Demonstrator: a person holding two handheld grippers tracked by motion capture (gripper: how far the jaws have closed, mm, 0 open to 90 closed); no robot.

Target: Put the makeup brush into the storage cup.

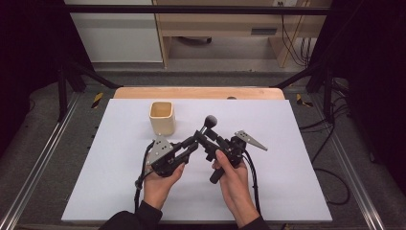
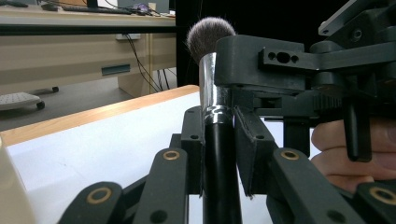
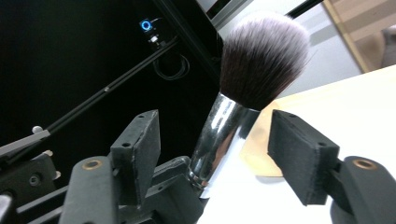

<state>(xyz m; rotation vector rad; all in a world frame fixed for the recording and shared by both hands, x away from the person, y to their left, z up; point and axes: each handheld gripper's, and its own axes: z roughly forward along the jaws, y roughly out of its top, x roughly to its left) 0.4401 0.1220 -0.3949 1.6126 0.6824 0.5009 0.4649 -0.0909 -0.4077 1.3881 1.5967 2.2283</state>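
From the high view we see both hands low on the white board (image 1: 287,191), well this side of the cup (image 1: 162,117), which stands toward the board's far edge. The left gripper (image 1: 194,142) points right and the right gripper (image 1: 203,138) points left, so they meet nose to nose, just right of the cup and nearer us. Between them the brush (image 1: 208,123) sticks up and away, its dark head level with the cup's near wall and apart from it. In the left gripper view we look along our own jaws, and they are clamped tight on the brush (image 2: 217,154), one pad on either side of the black handle just under the silver collar; the bristles rise straight above, and the right gripper's body (image 2: 303,70) hangs close beside the collar, with fingers (image 2: 336,140) of the right hand behind it. The cup is just a pale sliver at the left edge (image 2: 9,196). In the right gripper view we find the brush (image 3: 243,98) leaning between the two pads, bristles up top; the jaws stand at a middling width, with a gap on each side of the collar, so nothing is pinched there. The left gripper's (image 3: 173,186) dark jaws grip the brush just below the collar.
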